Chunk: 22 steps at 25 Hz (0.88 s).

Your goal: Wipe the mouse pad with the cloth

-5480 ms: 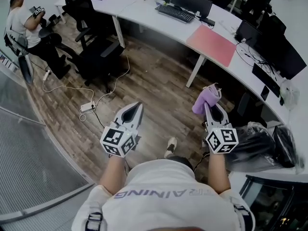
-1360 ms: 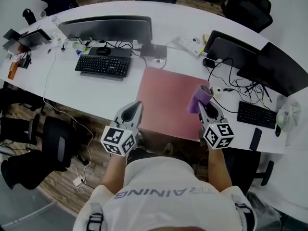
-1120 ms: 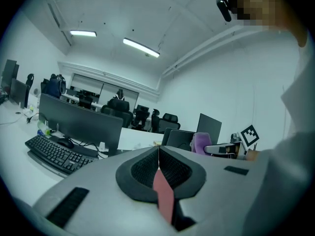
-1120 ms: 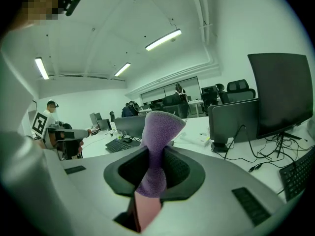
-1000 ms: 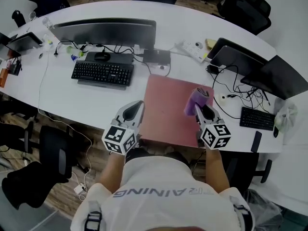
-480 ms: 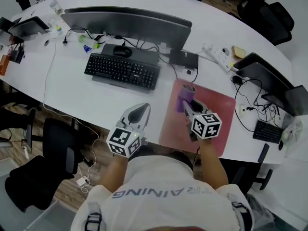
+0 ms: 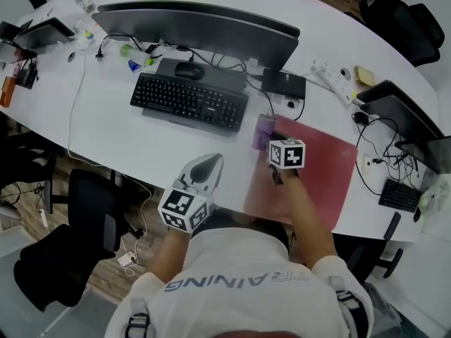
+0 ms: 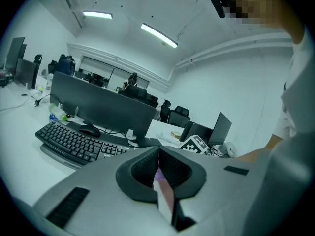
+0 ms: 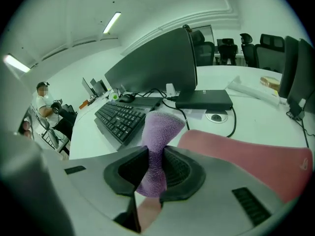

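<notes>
A: Where is the right arm?

B: It stretches forward from the bottom middle of the head view and ends at the right gripper, just right of centre. Its fingers are clamped on the purple cloth. In the right gripper view the cloth is pinched at its waist at centre frame and bulges out past the tips.

A: And the mouse pad?

B: The pink mouse pad lies flat on the white worktop, centre-right of the frame, just right of the black keyboard. The cloth is over the pad's upper left corner. I cannot tell whether it presses on the pad.

A: The left arm?

B: It is bent and kept close to the body. The left gripper points up-frame at lower centre, near the worktop's front edge and well apart from the pad. In its own view the fingers are pressed together with nothing between them.

A: What's behind?

B: A wide dark monitor runs across the top of the frame, behind the keyboard.
</notes>
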Each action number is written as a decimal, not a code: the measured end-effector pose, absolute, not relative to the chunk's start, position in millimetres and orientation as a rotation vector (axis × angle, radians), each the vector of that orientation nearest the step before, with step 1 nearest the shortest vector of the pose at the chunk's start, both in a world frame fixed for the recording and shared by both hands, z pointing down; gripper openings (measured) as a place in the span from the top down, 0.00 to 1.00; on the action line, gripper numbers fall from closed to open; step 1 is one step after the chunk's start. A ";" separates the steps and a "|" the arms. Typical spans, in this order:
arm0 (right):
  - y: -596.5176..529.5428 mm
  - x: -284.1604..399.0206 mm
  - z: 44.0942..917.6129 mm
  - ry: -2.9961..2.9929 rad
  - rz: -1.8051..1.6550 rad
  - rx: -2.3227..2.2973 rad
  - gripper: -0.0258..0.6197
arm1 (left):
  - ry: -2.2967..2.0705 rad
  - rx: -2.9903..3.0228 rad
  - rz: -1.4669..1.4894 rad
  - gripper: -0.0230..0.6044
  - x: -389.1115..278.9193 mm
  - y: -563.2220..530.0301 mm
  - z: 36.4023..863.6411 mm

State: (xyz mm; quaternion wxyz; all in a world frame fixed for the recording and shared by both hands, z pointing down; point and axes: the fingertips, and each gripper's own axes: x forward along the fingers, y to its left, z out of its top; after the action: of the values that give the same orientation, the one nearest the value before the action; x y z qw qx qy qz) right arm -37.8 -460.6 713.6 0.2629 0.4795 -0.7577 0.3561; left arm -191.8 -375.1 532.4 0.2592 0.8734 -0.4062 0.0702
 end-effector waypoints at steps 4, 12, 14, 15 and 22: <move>-465.0 -27.5 729.9 -1.998 1.000 1.308 0.82 | -1.100 2.362 0.209 0.91 -185.3 -377.0 537.3; -467.0 4.7 734.8 -1.977 1.042 1.326 0.82 | -1.106 2.361 0.218 0.91 -156.1 -369.7 532.5; -464.5 15.6 735.7 -1.974 1.055 1.328 0.82 | -1.121 2.358 0.218 0.91 -150.7 -368.2 529.7; -463.0 21.9 736.3 -1.970 1.063 1.331 0.82 | -1.130 2.356 0.219 0.91 -147.5 -367.4 528.5; -442.4 75.9 737.6 -1.951 1.118 1.356 0.82 | -1.166 2.347 0.235 0.91 -107.2 -350.1 523.1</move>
State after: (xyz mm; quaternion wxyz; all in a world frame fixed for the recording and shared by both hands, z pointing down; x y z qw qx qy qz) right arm 75.9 -442.4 737.6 0.2550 0.4993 -0.7185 0.4116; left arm -107.2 -350.1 523.1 0.2523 0.8632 -0.4287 0.0866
